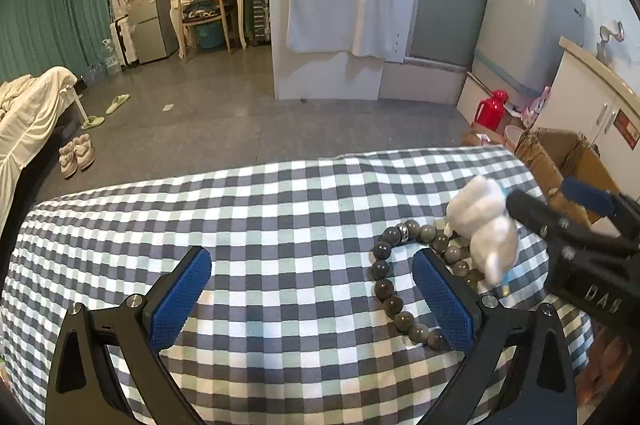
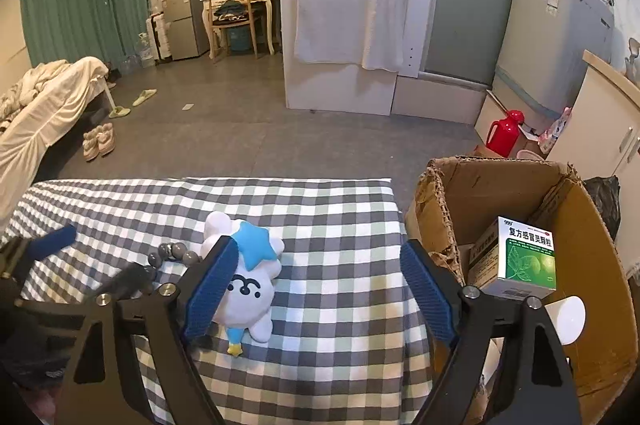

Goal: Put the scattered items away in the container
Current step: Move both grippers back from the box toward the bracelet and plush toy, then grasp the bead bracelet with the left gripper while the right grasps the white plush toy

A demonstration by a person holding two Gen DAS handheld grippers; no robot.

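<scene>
A white plush toy (image 2: pixel 248 289) with a blue star lies on the checked tablecloth (image 2: pixel 340 225) near the table's right end. My right gripper (image 2: pixel 320 285) is open above the cloth; its left finger overlaps the toy and its right finger reaches toward the cardboard box (image 2: pixel 592 265). A dark bead bracelet (image 1: pixel 384 289) lies just left of the toy (image 1: pixel 484 225). My left gripper (image 1: pixel 312 281) is open, low over the cloth, and its right finger covers part of the bracelet. The bracelet (image 2: pixel 176 253) shows beside the left gripper (image 2: pixel 96 265) in the right wrist view.
The open box stands past the table's right edge and holds a green-and-white medicine carton (image 2: pixel 524 257) and a white rounded object (image 2: pixel 568 317). A red jug (image 2: pixel 506 133) stands on the floor beyond. The right gripper (image 1: pixel 560 205) crowds the toy from the right.
</scene>
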